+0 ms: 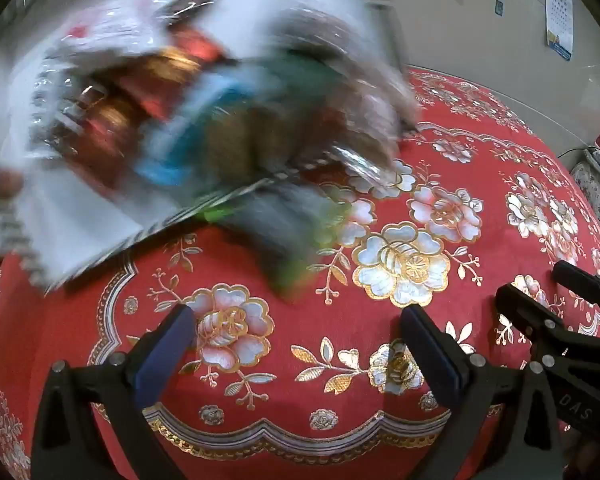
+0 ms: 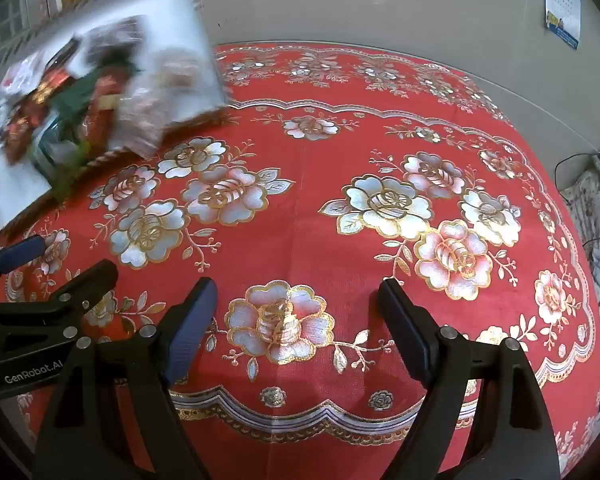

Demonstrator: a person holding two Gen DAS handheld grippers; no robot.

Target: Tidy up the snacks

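A white tray (image 1: 60,216) (image 2: 172,20), smeared by motion blur, is tilted at the far left over the red flowered tablecloth (image 1: 340,380) (image 2: 308,220). Several snack packets (image 1: 172,100) (image 2: 80,112) in red, brown, blue and green are heaped in it. A green packet (image 1: 296,232) hangs over the tray's near edge onto the cloth. My left gripper (image 1: 300,340) (image 2: 40,276) is open above bare cloth, short of the tray. My right gripper (image 2: 296,304) (image 1: 560,320) is open too, beside the left one, with nothing between its fingers.
A light wall runs behind the table, with a calendar (image 1: 558,20) (image 2: 562,8) hanging at the upper right. Past the table's right edge lie cables and patterned cloth (image 2: 592,200). The cloth's scalloped border (image 2: 300,412) marks the near edge.
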